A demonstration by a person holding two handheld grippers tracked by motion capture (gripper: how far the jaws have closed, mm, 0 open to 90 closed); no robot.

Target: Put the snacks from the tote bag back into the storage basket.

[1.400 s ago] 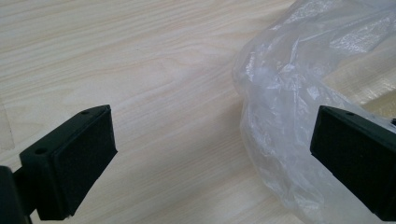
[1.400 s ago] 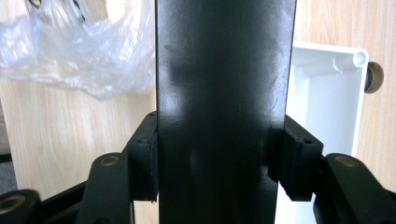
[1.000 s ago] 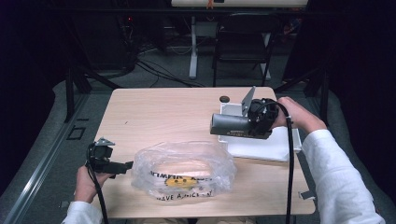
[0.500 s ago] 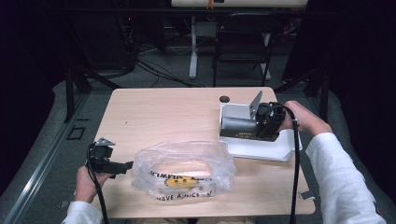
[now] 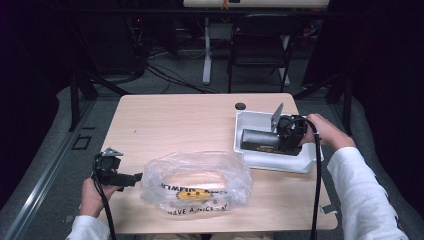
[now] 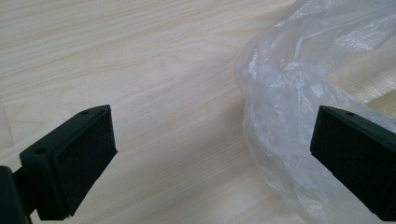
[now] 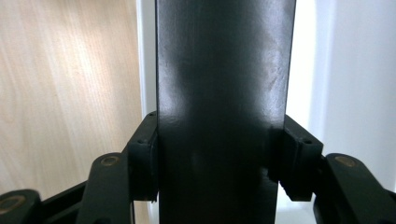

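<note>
Right gripper is clamped on a dark rectangular metal-looking block, jaws pinching it from both sides, you can see that really clearly in the right gripper view, where the block runs straight up between the pads. From the high view the block is lying flat inside a white shallow plastic tray, which sits at about 3 o'clock on the light wooden table. Whether the block is actually resting on the tray floor or just over it, I can't tell from here.

Left gripper is down around 8 o'clock, jaws spread wide with nothing gripped. It points at a crumpled clear plastic bag with black print and a yellow smiley on it, which sits around 6 o'clock. In the left gripper view one jaw overlaps the bag's edge, the other is over bare wood.

Small dark round knob-like thing sits just beyond the tray's far corner, around 1 o'clock.
</note>
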